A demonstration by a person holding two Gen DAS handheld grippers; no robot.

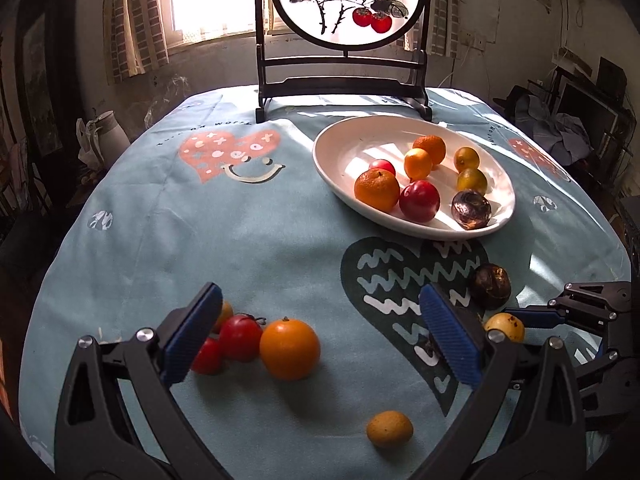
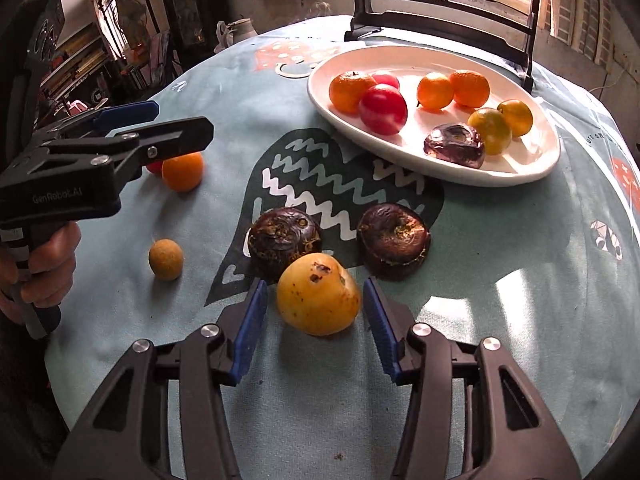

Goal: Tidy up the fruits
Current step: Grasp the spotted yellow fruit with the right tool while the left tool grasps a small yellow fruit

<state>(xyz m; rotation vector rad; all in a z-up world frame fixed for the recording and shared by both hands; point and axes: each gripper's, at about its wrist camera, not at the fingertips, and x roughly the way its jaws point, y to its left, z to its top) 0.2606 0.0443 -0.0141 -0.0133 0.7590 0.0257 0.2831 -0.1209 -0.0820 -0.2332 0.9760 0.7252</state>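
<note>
The right tool straddles the spotted yellow round fruit on the desk, near the white oval plate, pads not yet gripping; the left tool gapes, empty.
</note>
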